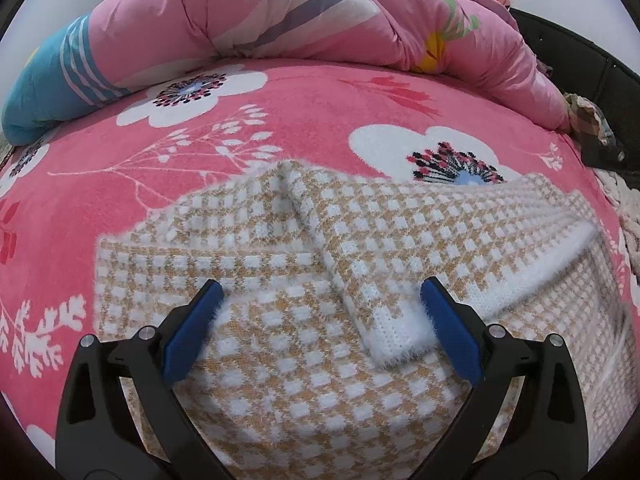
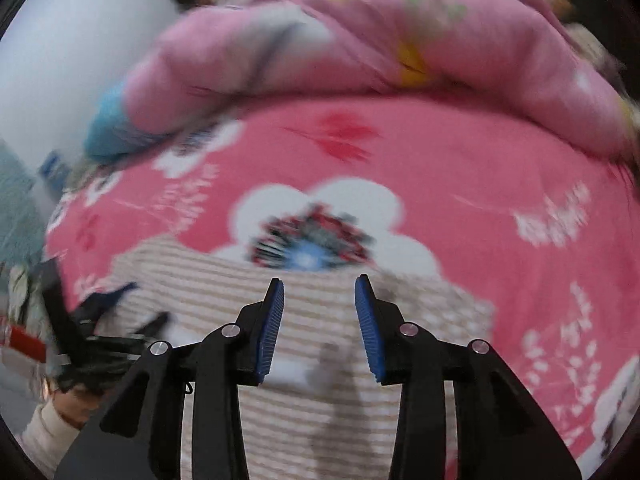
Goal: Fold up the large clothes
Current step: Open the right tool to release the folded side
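A tan-and-white checked knit sweater [image 1: 280, 360] lies partly folded on the pink flowered bed sheet [image 1: 300, 120]. One sleeve with a white cuff [image 1: 396, 336] lies folded diagonally across its body. My left gripper [image 1: 320, 292] is open just above the sweater, its blue pads either side of the cuff. In the right wrist view the picture is blurred; my right gripper [image 2: 319, 284] is open and empty above the sweater [image 2: 320, 400]. The left gripper [image 2: 108, 320] shows at the left edge of that view.
A rolled pink quilt [image 1: 320, 12] with a blue end [image 1: 48, 80] lies along the far side of the bed. A dark bed frame [image 1: 580, 80] and crumpled cloth [image 1: 588, 116] are at the right. A white wall [image 2: 80, 40] is at the left.
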`<state>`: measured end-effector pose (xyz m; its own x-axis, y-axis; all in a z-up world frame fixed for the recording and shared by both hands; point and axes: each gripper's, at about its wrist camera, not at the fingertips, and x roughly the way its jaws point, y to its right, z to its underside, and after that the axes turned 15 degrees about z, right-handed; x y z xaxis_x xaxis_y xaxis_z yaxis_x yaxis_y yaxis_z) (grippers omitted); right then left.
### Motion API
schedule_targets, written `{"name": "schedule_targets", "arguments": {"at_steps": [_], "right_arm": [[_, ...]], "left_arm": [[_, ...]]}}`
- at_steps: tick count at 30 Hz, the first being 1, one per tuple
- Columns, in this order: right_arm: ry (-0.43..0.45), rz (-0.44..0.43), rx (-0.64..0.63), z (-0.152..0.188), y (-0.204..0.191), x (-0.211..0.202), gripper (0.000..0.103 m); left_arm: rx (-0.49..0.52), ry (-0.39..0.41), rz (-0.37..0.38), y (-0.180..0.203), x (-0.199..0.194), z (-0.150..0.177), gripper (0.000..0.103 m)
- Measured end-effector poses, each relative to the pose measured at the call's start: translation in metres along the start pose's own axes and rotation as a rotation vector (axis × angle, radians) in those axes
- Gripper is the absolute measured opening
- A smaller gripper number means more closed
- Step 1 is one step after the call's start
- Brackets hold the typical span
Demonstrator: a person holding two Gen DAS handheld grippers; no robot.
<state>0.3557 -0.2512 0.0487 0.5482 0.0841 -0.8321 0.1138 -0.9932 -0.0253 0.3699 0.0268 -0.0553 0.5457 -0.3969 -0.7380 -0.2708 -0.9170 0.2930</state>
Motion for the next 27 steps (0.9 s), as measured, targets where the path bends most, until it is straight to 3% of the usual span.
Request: {"name": "schedule_targets", "arguments": {"at_steps": [3, 5, 6, 8, 10, 12, 14, 17, 19, 20, 22, 27], "right_arm": [[-0.012, -0.019, -0.065, 0.006, -0.027, 0.022, 0.037], [-0.110, 0.019, -0.114, 0.028, -0.040, 0.059, 0.038], [-0.103, 0.026, -0.107, 0.040, -0.040, 0.069, 0.038], [-0.036, 0.032, -0.116, 0.052, -0.040, 0.059, 0.039], [-0.052, 0.036, -0.113, 0.053, -0.038, 0.050, 0.040], [-0.075, 0.039, -0.107, 0.046, -0.038, 0.040, 0.041], [-0.014, 0.016, -0.077, 0.033, -0.037, 0.023, 0.042], [0.033, 0.047, -0.063, 0.019, -0.037, 0.021, 0.051], [-0.018, 0.070, -0.088, 0.019, -0.040, 0.048, 0.058], [-0.088, 0.105, -0.109, 0.027, -0.041, 0.072, 0.059], [-0.053, 0.086, -0.090, 0.039, -0.034, 0.070, 0.059], [-0.040, 0.164, -0.143, 0.059, -0.041, 0.040, 0.060]], "left_arm": [[-0.003, 0.010, 0.016, -0.003, -0.004, 0.001, 0.095], [-0.005, 0.024, 0.026, -0.012, -0.020, 0.014, 0.095], [0.001, 0.035, 0.028, -0.012, -0.027, 0.014, 0.095], [0.022, 0.070, 0.019, -0.019, -0.056, 0.026, 0.095], [0.045, 0.121, 0.052, -0.012, -0.067, 0.016, 0.095], [0.058, 0.134, 0.068, -0.003, -0.066, 0.000, 0.095], [0.073, 0.133, 0.076, 0.009, -0.056, -0.015, 0.095], [0.084, 0.018, 0.055, 0.025, -0.015, -0.028, 0.095], [0.067, -0.111, -0.027, 0.019, 0.019, -0.023, 0.095], [0.014, -0.131, 0.005, 0.010, 0.028, -0.020, 0.095], [-0.037, -0.112, 0.055, 0.000, 0.024, -0.018, 0.095], [0.017, -0.109, 0.003, 0.005, 0.001, -0.010, 0.095]]}}
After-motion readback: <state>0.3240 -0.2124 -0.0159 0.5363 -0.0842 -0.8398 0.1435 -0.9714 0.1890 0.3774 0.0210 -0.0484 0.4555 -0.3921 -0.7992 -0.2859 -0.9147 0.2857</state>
